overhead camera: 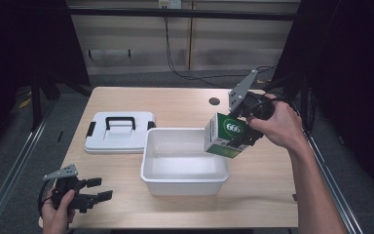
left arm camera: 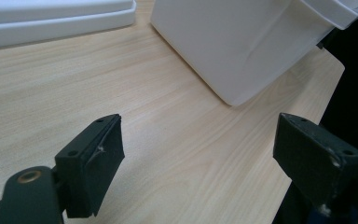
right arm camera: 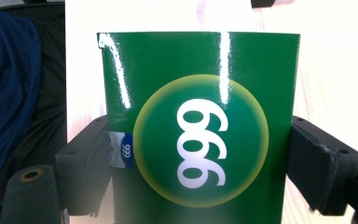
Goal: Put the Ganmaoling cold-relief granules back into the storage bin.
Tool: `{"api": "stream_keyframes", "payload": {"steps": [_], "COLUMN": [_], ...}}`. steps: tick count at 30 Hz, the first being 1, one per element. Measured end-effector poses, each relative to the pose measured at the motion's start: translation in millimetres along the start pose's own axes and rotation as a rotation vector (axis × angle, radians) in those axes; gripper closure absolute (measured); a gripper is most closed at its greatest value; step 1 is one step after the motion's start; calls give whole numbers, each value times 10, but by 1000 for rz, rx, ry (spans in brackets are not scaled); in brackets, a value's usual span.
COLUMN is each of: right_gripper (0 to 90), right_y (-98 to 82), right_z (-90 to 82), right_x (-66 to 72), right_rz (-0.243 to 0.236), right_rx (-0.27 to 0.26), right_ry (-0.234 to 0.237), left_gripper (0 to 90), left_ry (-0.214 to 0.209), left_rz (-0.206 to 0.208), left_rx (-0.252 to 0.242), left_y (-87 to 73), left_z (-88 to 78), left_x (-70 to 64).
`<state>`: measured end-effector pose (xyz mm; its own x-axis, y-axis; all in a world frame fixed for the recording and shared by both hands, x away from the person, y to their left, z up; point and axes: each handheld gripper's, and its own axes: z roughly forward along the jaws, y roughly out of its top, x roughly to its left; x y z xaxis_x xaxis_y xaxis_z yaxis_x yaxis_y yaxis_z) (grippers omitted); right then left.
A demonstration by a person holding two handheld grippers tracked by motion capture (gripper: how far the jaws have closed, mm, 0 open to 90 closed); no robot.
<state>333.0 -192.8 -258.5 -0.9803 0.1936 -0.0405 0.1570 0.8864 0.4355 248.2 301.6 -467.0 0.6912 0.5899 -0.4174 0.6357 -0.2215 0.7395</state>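
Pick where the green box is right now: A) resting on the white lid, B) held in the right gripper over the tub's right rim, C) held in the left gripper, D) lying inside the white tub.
B: the right gripper clamps the green box in the air over the white tub.

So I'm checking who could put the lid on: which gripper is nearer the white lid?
Left. The left gripper sits open near the table's front edge, below the lid; the right gripper holds the green box beyond the tub.
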Motion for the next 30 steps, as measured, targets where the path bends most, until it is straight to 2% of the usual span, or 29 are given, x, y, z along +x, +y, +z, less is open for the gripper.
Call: {"api": "stream_keyframes", "payload": {"steps": [4, 16, 20, 25, 30], "right_gripper": [163, 163, 163, 163, 161], "right_y": [91, 229, 265, 302, 338], "right_z": [66, 320, 439, 546, 653], "right_x": [-29, -60, -64, -73, -68], "right_rz": [-19, -28, -47, -62, -44], "right_rx": [16, 70, 115, 145, 196], "right_ry": [11, 44, 61, 69, 74], "left_gripper": [161, 161, 161, 161, 161], "left_ry": [1, -4, -8, -10, -8], "left_rz": [0, -2, 3, 4, 2], "left_rx": [1, -1, -2, -1, -3], "left_y": [1, 0, 2, 3, 3], "left_z": [0, -1, -7, -5, -6], "left_x": [2, 3, 0, -1, -1]}}
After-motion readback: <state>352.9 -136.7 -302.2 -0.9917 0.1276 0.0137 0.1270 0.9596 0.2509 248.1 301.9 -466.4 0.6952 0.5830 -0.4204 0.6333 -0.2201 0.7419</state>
